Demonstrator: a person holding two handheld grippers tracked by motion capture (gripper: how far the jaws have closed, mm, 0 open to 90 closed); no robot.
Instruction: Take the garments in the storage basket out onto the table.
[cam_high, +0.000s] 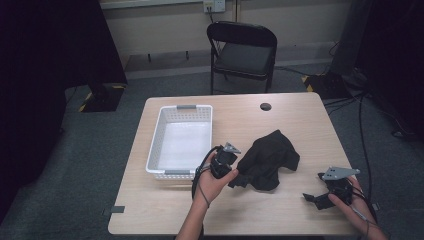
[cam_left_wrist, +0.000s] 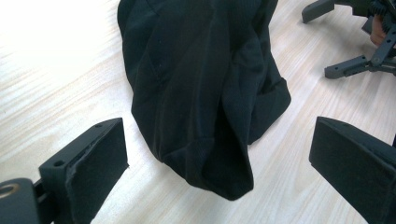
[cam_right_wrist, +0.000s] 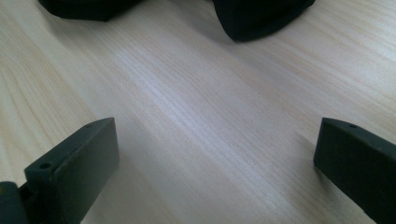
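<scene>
1. Light wooden table (cam_high: 165, 200) on grey carpet; black folding chair (cam_high: 242, 52) beyond the far edge.
2. White basket (cam_high: 156, 145), left of centre, empty.
3. Left gripper (cam_high: 234, 167) at the near left edge of the crumpled black cloth (cam_high: 267, 157); jaws wide apart, straddling a hanging fold, not clamped.
4. Black cloth at table centre, just right of the basket.
5. Right gripper (cam_high: 312, 196) near the right edge, well apart from the cloth; jaws apart over bare wood.
6. Step in hand, judged: approach to grasp. Next move: advance, close on the fold.
7. No obstruction between cloth and basket.
</scene>
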